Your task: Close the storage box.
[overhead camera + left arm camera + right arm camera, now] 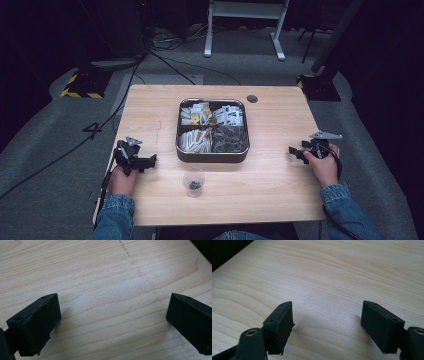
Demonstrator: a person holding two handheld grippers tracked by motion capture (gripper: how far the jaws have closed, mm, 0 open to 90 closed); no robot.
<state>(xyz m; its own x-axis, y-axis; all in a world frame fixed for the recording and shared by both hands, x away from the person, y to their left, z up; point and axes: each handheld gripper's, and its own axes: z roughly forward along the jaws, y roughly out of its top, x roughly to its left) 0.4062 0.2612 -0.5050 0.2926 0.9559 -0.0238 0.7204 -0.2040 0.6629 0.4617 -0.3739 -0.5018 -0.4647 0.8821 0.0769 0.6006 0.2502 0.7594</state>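
A square metal tin (pixel 212 155) with four compartments stood at the middle of the pale wooden worktop (pixel 270 180). A small clear plastic cup (pixel 193 181) stood just in front of it, nearer the person. The left tongs (pixel 148 162) lay left of the tin, the right tongs (pixel 296 152) well to its right.

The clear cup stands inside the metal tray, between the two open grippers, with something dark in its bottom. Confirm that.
Wrong on one point: the clear cup stands on the table in front of the metal tray, not inside it, as the high view shows. The rest holds.
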